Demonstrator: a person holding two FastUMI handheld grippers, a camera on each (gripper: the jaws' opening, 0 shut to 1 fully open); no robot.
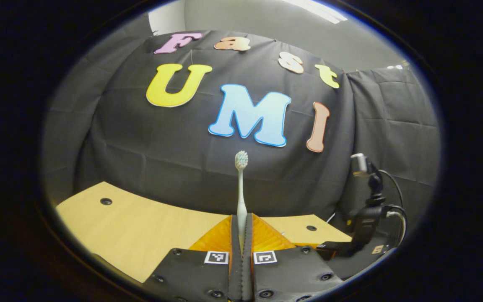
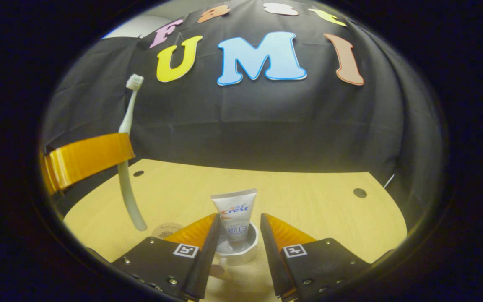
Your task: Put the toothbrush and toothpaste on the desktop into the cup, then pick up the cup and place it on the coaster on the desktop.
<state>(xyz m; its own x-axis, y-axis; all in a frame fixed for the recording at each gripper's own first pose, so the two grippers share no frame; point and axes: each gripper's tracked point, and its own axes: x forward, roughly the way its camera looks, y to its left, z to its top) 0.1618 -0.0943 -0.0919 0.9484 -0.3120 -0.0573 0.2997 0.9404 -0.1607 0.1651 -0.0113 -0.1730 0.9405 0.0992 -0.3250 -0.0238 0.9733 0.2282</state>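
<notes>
A pale toothbrush [image 1: 240,188] stands upright, bristle head up, with my left gripper [image 1: 241,219] shut on its handle. In the right gripper view the same toothbrush [image 2: 126,188] hangs above the table's left side, held by the left gripper [image 2: 86,159]. A white toothpaste tube [image 2: 235,212] stands in a white cup [image 2: 238,253] on the wooden table [image 2: 308,201]. My right gripper [image 2: 239,220] is open, one finger on each side of the tube and cup, with a small gap on both sides. A round beige coaster [image 2: 166,230] lies left of the cup, partly hidden.
The table [image 1: 141,226] has small dark holes [image 2: 359,193] near its back corners. A black device with cables [image 1: 367,214] stands at the table's right end in the left gripper view. The black cloth wall closes the back.
</notes>
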